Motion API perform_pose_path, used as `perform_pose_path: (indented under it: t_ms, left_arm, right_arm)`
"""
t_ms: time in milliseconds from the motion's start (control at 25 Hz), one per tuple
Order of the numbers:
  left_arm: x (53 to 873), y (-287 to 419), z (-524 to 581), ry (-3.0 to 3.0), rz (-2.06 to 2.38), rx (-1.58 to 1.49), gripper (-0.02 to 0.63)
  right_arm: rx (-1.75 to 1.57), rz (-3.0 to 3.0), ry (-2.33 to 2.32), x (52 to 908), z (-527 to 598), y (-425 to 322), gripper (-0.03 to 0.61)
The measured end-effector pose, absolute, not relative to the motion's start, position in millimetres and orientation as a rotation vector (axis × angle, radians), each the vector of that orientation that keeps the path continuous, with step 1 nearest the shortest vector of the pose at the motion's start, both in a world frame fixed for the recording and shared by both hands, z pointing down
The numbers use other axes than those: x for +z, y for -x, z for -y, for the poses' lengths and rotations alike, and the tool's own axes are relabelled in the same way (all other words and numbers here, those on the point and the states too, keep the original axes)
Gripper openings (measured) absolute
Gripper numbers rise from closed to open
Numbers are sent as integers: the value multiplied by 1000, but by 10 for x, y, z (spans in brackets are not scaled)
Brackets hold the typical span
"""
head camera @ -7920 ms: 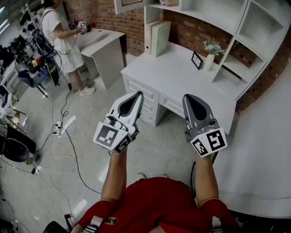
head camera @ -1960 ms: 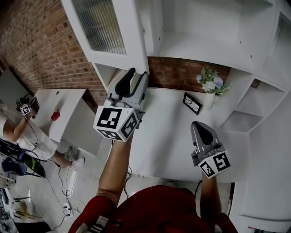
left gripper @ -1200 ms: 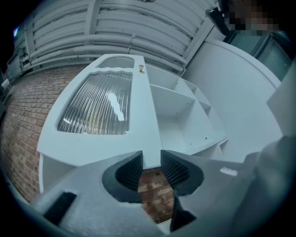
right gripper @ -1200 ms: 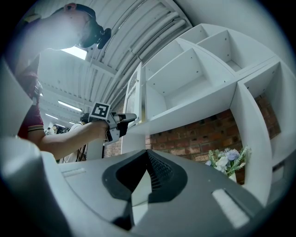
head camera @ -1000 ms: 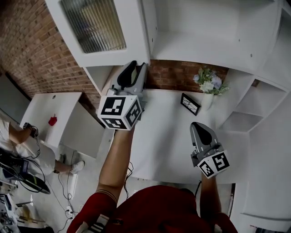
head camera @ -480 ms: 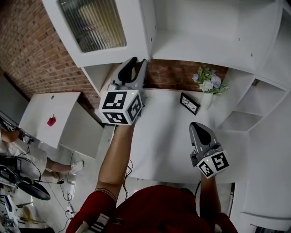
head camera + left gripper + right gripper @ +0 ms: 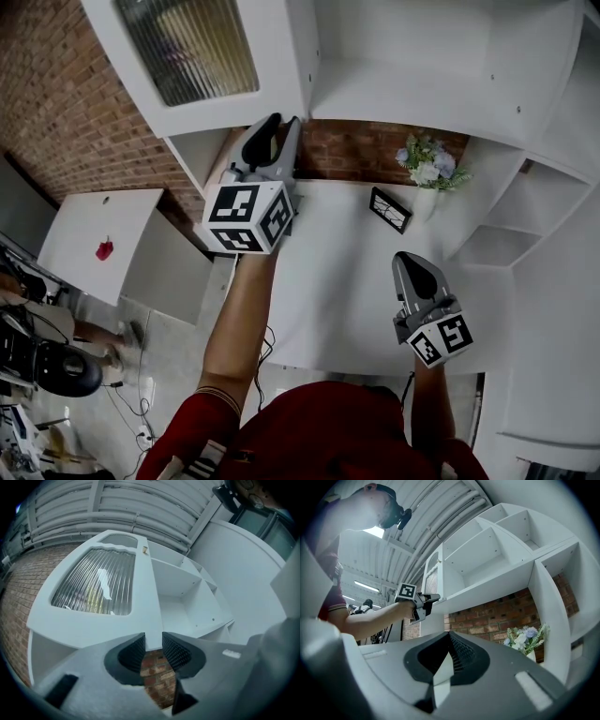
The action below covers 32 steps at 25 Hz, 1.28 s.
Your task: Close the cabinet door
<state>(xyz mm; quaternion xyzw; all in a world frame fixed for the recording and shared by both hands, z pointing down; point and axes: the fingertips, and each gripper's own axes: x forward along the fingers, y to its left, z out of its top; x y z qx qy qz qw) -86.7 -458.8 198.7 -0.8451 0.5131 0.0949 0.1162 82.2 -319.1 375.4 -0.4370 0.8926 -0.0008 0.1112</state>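
Note:
The white cabinet door (image 7: 187,56) with a ribbed glass pane stands swung out from the shelf unit at the upper left. My left gripper (image 7: 277,127) is raised to its lower corner. In the left gripper view the door (image 7: 93,592) has its edge between the tips of the left gripper (image 7: 153,644). The jaws are closing, with hardly any gap showing on either side. My right gripper (image 7: 412,262) hangs low over the desk (image 7: 347,281); in its own view the right gripper (image 7: 449,634) is shut with nothing in it.
The open white shelves (image 7: 403,84) run right of the door, with brick wall behind. A vase of flowers (image 7: 422,164) and a small picture frame (image 7: 392,210) stand at the desk's back. A second white table (image 7: 131,244) with a red thing (image 7: 104,249) is at the left.
Since the earliest frame the view has come up to the desk and my left gripper has risen to the door's corner. Over the last second it barely shifted; the right gripper stayed still.

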Motion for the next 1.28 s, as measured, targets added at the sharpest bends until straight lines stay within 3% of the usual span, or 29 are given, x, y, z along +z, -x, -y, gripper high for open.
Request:
perform_pose_path:
  t_ms: [1040, 1280]
  left_arm:
    - [2119, 893, 4227, 2581, -1380, 266, 110]
    - [2319, 857, 3779, 2619, -1296, 291, 83]
  right_arm:
    - [49, -2627, 1297, 3555, 2962, -684, 14]
    - [105, -2629, 1254, 3424, 2875, -540, 14]
